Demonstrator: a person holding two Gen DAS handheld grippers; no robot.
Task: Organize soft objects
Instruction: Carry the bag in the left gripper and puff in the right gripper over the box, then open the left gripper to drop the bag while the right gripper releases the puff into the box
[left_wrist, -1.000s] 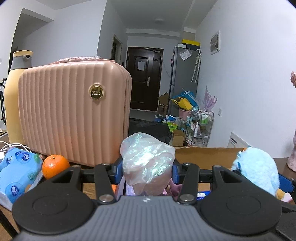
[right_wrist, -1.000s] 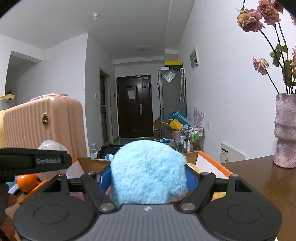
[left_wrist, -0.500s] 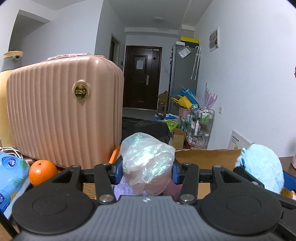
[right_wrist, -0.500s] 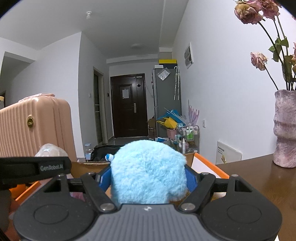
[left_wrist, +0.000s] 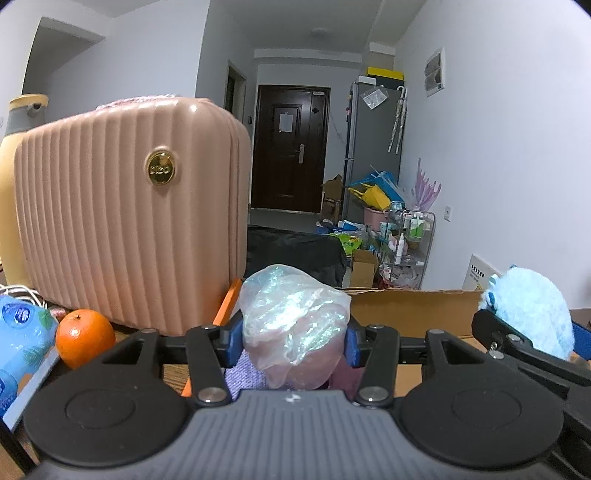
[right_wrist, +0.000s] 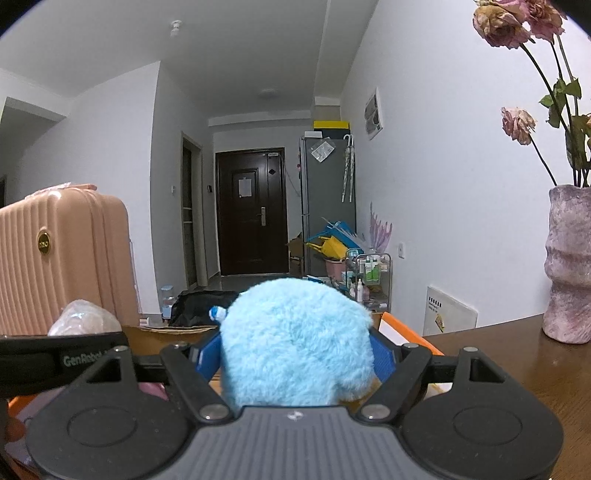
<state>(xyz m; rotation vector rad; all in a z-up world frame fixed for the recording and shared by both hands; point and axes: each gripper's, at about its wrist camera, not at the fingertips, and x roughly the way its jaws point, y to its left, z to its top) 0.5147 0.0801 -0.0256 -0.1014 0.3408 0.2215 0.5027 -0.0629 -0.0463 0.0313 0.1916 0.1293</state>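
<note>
In the left wrist view we see our left hand-held gripper (left_wrist: 294, 341) with its blue pads against the two sides of a soft pink object wrapped in clear, shimmering plastic film (left_wrist: 293, 325). Its jaws have just been easing apart a little, yet the wrapped bundle sits between them and the pads appear to touch it. It hangs over the open cardboard box with orange flaps (left_wrist: 410, 306), above some purple cloth (left_wrist: 242, 374) lying inside.

In the right wrist view our right hand-held gripper (right_wrist: 295, 356) has a fluffy light-blue plush toy (right_wrist: 295, 339) between its blue pads; these jaws too have just been widening slightly, with the pads against the fur on both sides. The toy is over the same box, whose orange flap shows just beyond it. From the left view the plush and the right gripper sit at the far right, near the box's edge.

On the dark wooden surface (right_wrist: 517, 354), a ribbed pink hard-shell case with a round gold badge (left_wrist: 129, 221) stands to the left of the box. A round orange fruit (left_wrist: 85, 343) lies in front of it, beside a blue-printed plastic pack (left_wrist: 22, 336). At the right stands a mottled purple vase (right_wrist: 569, 266) holding dried pink roses (right_wrist: 517, 22).
</note>
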